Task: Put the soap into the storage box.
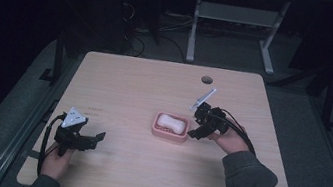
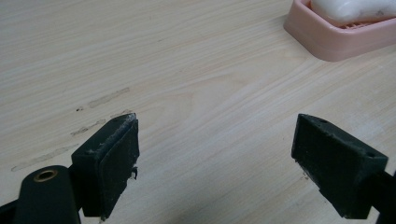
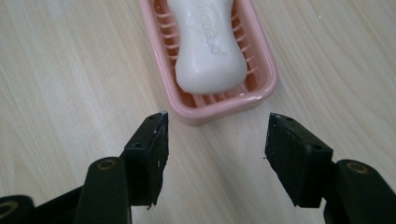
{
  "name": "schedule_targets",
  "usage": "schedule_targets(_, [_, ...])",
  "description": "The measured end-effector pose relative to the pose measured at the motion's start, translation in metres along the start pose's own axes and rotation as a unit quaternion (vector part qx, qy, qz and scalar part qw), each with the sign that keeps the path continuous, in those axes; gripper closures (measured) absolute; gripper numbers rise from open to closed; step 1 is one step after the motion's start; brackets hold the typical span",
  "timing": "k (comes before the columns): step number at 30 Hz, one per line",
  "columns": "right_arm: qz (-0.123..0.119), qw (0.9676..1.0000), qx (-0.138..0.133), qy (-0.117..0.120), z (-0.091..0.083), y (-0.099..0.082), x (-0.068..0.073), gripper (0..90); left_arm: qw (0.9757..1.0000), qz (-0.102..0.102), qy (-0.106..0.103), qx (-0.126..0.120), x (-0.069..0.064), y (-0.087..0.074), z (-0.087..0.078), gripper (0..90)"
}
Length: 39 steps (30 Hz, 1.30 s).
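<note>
A white bar of soap (image 1: 172,122) (image 3: 208,42) lies in a pink ribbed soap dish (image 1: 169,133) (image 3: 222,105) at the middle of the wooden table (image 1: 146,80). My right gripper (image 1: 198,127) (image 3: 215,154) hovers just right of the dish, open, its jaws standing a little short of the dish's near end with nothing between them. My left gripper (image 1: 95,139) (image 2: 215,161) rests low at the front left, open and empty over bare wood. The dish's corner (image 2: 336,39) appears far off at the top right of the left gripper view.
A round cable hole (image 1: 207,79) sits near the table's far edge. Faint scuff marks (image 2: 93,109) streak the wood by the left gripper. Beyond the table stand the legs of another desk (image 1: 194,27) on a dark floor.
</note>
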State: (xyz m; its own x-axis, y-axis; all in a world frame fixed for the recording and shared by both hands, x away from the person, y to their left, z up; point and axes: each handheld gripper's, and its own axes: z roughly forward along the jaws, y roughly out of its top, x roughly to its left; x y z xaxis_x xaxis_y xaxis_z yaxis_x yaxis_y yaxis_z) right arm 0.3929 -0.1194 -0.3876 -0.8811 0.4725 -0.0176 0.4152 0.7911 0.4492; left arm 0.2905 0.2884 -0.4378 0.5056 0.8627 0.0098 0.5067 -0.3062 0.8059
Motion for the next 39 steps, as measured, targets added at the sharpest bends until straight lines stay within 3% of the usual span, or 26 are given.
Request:
schedule_targets(31, [0.046, 0.9989, -0.007, -0.001, -0.013, -0.046, -0.001, 35.5, 1.0000, 0.002, 0.000, 0.002, 0.000, -0.001, 0.001, 14.7])
schedule_targets(39, [0.060, 0.9980, -0.022, -0.001, -0.017, -0.062, 0.002, 35.2, 1.0000, 0.001, -0.001, 0.001, 0.000, -0.001, 0.001, 14.7])
